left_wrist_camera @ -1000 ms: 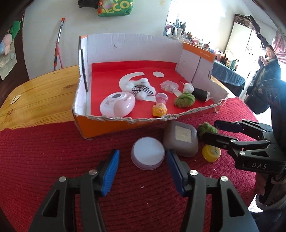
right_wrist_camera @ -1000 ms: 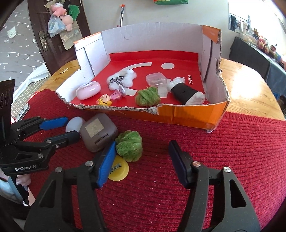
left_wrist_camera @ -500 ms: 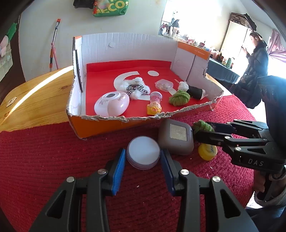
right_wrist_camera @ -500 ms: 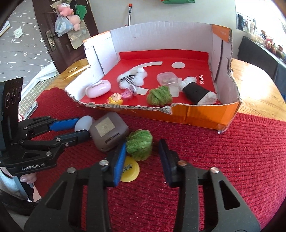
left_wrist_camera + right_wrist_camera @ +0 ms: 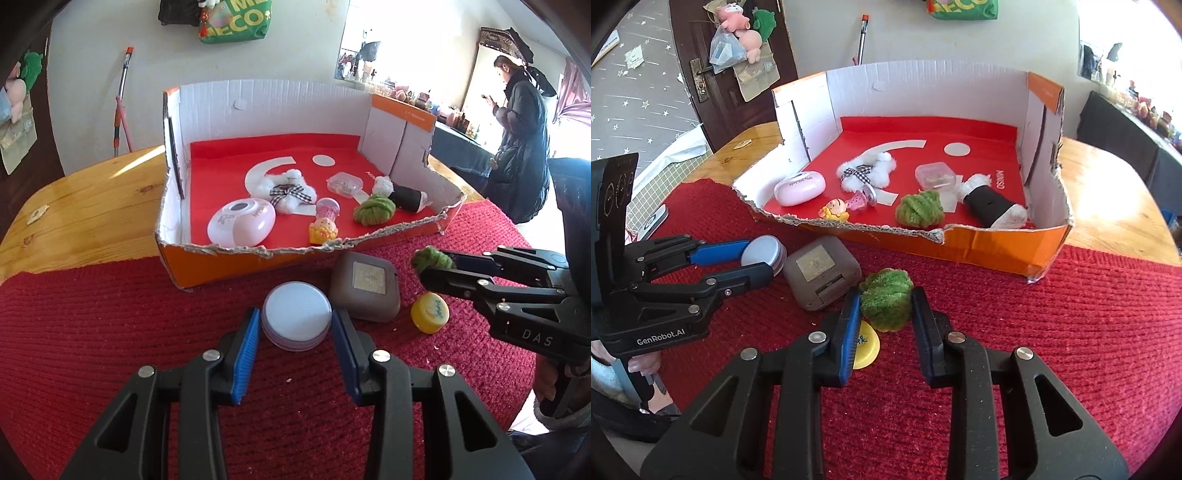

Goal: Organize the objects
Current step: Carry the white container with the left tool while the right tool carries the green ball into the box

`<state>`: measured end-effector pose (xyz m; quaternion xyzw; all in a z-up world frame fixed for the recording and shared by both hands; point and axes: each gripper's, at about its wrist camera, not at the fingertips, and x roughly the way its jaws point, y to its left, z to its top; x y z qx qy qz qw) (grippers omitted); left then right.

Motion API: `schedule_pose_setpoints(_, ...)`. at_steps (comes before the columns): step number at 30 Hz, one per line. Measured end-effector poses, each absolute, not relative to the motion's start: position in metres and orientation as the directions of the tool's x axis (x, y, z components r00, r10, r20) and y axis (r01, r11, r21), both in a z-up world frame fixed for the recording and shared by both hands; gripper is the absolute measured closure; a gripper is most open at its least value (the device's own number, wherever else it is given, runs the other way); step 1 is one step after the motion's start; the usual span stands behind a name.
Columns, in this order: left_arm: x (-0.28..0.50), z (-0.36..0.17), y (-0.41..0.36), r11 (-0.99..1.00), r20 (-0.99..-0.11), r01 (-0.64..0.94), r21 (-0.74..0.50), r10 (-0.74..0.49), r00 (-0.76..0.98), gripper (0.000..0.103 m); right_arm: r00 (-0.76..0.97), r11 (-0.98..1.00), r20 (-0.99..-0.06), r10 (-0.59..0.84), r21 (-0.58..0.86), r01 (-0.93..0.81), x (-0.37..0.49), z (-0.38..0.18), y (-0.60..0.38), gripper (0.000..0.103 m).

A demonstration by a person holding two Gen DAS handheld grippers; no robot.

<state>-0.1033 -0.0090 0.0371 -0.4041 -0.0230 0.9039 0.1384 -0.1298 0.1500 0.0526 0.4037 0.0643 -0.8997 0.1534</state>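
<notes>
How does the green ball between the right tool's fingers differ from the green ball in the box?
The green ball on the mat sits between the right tool fingers beside a yellow cap; the green ball in the box lies untouched on the red floor near the box front wall. Both are fuzzy green yarn.

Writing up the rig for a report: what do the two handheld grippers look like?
Both are black plastic frames with silver screws and blue finger pads. The left gripper reads "GenRobot.AI"; the right gripper reads "DAS". A grey knit cuff shows at the right hand.
</notes>
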Motion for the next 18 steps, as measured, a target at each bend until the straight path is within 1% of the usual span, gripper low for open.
schedule_pose_setpoints(18, -0.094, 0.049, -0.01, -0.963, -0.707, -0.231, -0.138, 0.259, -0.658, 0.061, -0.637, -0.942, -0.737, -0.225, -0.001, 0.334, -0.122, 0.059, 0.15, 0.077)
